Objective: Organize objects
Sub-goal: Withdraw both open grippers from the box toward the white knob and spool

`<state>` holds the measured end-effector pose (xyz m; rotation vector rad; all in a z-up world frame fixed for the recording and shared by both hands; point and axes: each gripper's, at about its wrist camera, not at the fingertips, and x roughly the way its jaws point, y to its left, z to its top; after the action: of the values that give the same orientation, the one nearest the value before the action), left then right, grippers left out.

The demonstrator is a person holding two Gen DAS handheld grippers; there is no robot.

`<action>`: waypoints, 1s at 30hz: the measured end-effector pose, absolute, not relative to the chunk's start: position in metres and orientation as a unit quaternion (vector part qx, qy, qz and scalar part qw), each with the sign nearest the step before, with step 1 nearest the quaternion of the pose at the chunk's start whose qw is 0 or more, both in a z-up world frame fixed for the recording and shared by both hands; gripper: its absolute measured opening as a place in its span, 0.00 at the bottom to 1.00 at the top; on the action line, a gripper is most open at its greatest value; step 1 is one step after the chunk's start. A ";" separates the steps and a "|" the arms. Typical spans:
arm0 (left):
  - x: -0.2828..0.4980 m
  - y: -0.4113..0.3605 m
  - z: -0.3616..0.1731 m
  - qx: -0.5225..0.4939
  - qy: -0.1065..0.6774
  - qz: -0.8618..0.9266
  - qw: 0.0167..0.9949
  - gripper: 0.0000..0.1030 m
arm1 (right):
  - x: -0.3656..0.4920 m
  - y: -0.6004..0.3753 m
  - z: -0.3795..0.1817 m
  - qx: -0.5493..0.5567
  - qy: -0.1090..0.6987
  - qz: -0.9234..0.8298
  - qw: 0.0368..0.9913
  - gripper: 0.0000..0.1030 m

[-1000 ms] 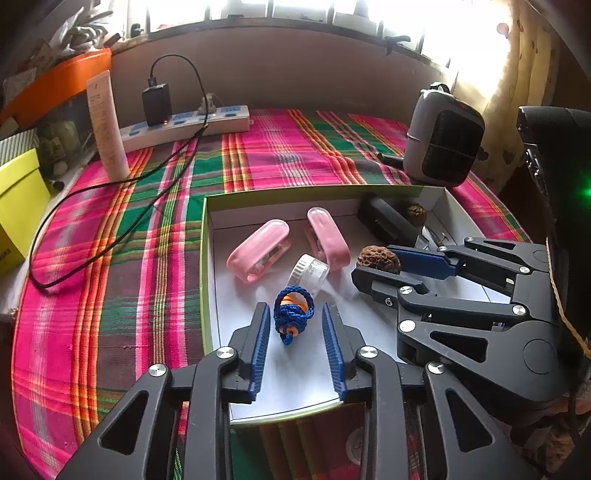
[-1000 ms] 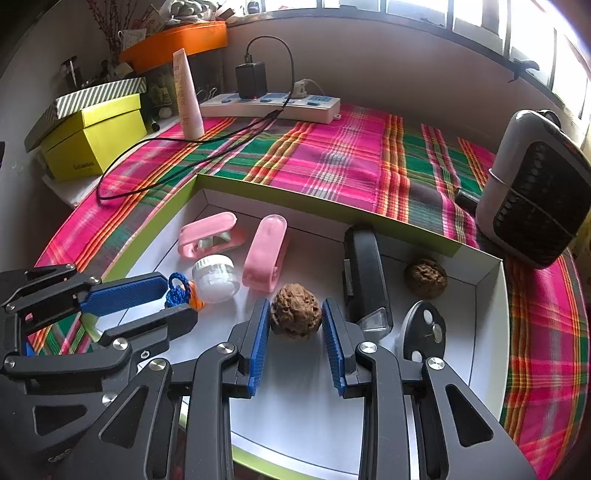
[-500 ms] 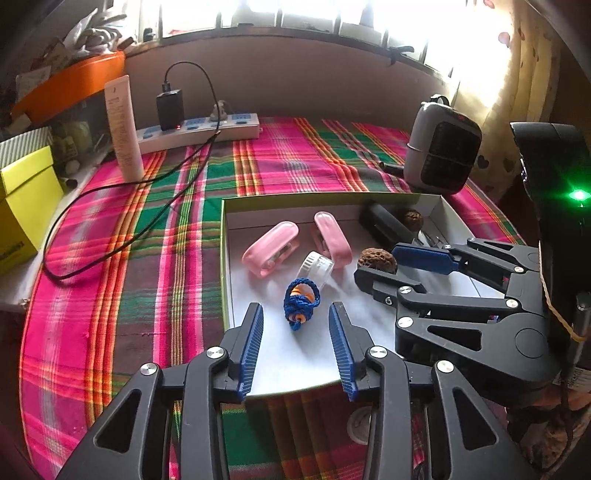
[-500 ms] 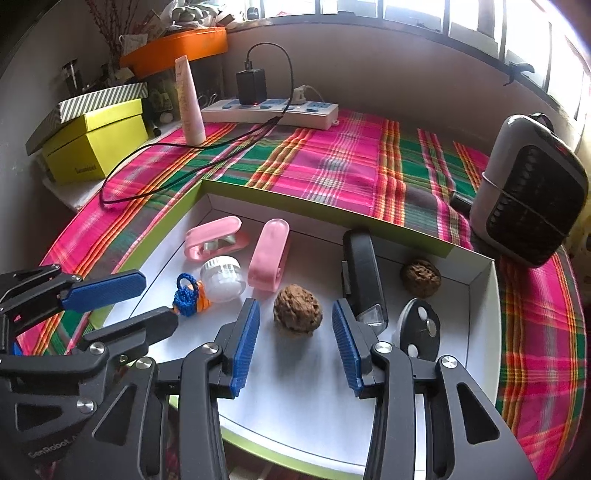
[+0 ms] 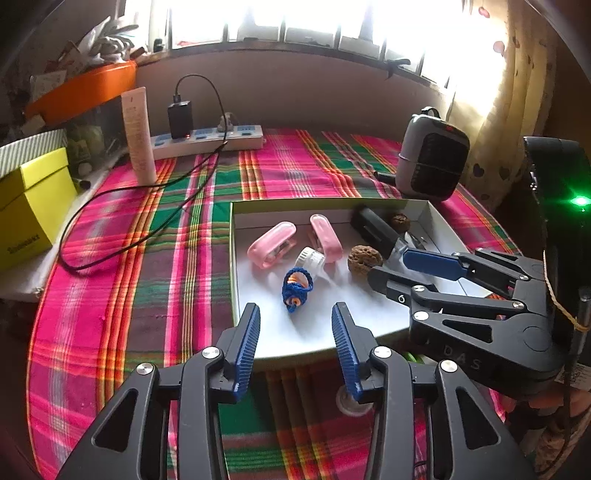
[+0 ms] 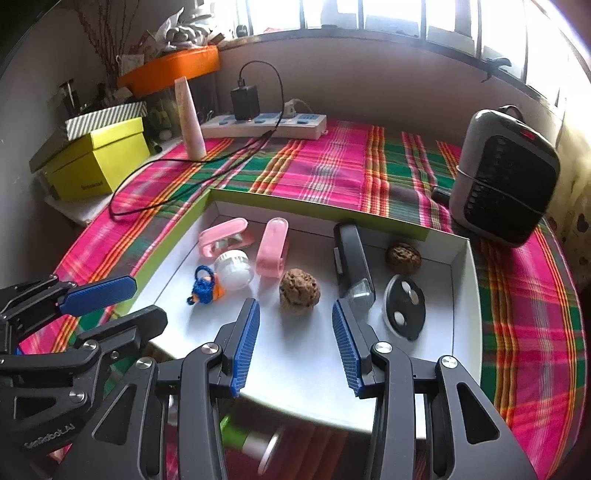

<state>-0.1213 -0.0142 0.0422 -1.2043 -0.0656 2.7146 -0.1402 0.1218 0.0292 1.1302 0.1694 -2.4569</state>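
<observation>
Grippers are both hanging wide open and empty: left gripper (image 5: 294, 328) facing the knitted charm (image 5: 296, 285), right gripper (image 6: 295, 334) facing the walnut (image 6: 299, 291), both lying inside the white tray (image 6: 463, 314). Judging by looks, the walnut is hard, light and prone to rolling, so pinching across its middle suits; the charm is soft, squeezable anywhere. Something under the tray's near edge is blurring out.

a lived-in room of a home: a counter under a bright window (image 5: 295, 22) wears a plaid cloth (image 5: 122, 258); a patterned curtain (image 5: 517, 110) hangs at its right edge, with a power strip (image 6: 266, 125), small heater (image 6: 506, 184), lotion tube (image 5: 138, 136) and cluttered orange tub (image 6: 173, 70) along the back.
</observation>
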 end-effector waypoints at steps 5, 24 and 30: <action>-0.107 -0.014 0.047 -0.394 -0.019 0.916 0.081 0.38 | -0.124 0.127 0.034 0.398 0.052 -0.892 0.209 0.41; -0.072 -0.012 0.042 -0.396 -0.034 0.913 0.094 0.39 | -0.076 0.155 0.028 0.386 0.005 -0.904 0.183 0.46; -0.067 -0.014 0.032 -0.407 -0.050 0.906 0.106 0.44 | -0.067 0.164 0.020 0.395 -0.006 -0.901 0.177 0.46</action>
<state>-0.0675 -0.0136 0.0324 -1.1982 -0.1466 2.6683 -0.0665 0.1644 0.0201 1.1187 -0.0170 -2.5520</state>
